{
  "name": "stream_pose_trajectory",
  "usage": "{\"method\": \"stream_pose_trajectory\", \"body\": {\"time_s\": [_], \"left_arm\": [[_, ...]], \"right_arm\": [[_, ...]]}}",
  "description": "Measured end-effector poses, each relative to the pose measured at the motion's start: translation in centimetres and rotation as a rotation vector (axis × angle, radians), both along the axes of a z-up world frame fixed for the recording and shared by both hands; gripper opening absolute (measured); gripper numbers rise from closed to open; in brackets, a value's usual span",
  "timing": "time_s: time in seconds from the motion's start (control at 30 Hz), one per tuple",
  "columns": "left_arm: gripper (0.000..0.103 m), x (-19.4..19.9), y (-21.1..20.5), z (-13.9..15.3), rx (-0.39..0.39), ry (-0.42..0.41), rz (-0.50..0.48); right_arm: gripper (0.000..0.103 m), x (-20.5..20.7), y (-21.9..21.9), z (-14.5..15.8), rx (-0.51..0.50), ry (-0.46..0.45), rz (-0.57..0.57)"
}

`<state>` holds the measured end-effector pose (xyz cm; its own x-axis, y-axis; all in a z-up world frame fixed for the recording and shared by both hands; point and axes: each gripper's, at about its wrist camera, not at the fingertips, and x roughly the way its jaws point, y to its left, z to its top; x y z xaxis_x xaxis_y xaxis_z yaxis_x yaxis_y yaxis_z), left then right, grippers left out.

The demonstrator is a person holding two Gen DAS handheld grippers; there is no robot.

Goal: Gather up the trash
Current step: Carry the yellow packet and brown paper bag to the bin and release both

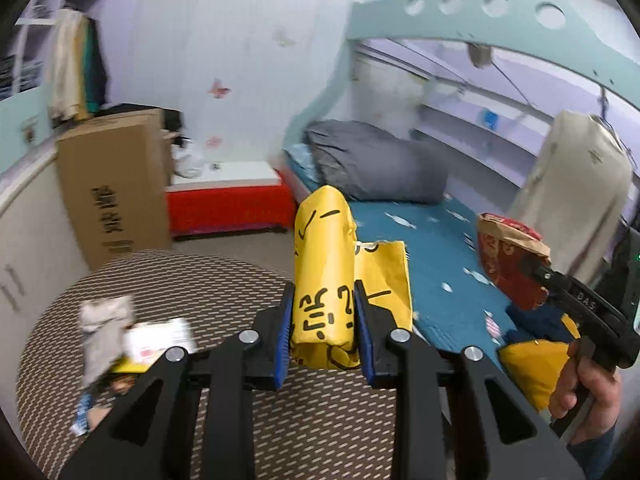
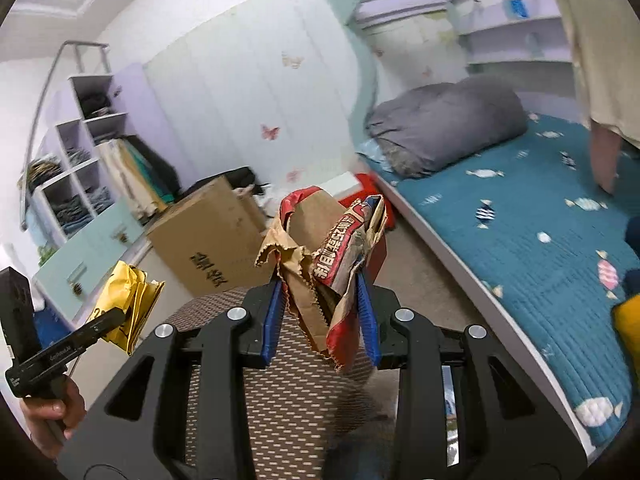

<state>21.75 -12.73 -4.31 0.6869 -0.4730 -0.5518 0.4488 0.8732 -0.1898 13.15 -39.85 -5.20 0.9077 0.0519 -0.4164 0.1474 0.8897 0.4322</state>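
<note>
Yellow and brown paper trash is held aloft, one piece clamped in each gripper.
The yellow bag (image 1: 324,276) in the left gripper (image 1: 323,312) and the torn brown bag (image 2: 320,272) in the right gripper (image 2: 320,316) are pinched low over the woven mat (image 1: 240,280); either could be lost if tipped or torn.

Below me the floor (image 1: 280,248) carries a round woven rug (image 1: 224,280); on its left part lie crumpled grey paper (image 1: 102,332) and a white card (image 1: 160,338), touching. A cardboard box (image 1: 112,184) stands beside the rug. On the bed (image 1: 432,256), a grey pillow (image 1: 380,164) and a yellow cushion (image 1: 532,368).
</note>
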Motion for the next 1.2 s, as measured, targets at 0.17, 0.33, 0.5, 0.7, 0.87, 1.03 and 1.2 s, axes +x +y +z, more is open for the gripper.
{"method": "stream_pose_trajectory", "body": {"time_s": [0.17,0.33,0.5,0.7,0.87,1.03,1.2], "left_arm": [[0.026,2.1,-5.5,-2.8,0.028,0.075,-0.096],[0.026,4.4,-11.7,-6.9,0.106,0.161,-0.18],[0.027,6.9,-17.6,-11.5,0.22,0.248,-0.242],[0.027,9.0,-23.1,-17.0,0.378,0.341,-0.299],[0.028,10.0,-26.0,-20.3,0.474,0.401,-0.334],[0.066,11.0,-28.2,-22.3,0.547,0.484,-0.375],[0.083,11.1,-28.5,-21.9,0.579,0.442,-0.35]], "right_arm": [[0.033,1.5,-4.2,-3.6,0.081,0.088,-0.02],[0.033,3.8,-8.0,-9.4,0.213,0.19,-0.011],[0.033,5.9,-10.7,-14.6,0.306,0.288,-0.016],[0.033,8.3,-12.3,-20.8,0.392,0.409,-0.039],[0.036,9.4,-13.1,-24.6,0.444,0.476,-0.054],[0.072,10.1,-14.0,-27.8,0.511,0.522,-0.082],[0.088,9.3,-14.6,-28.7,0.541,0.538,-0.117]]}}
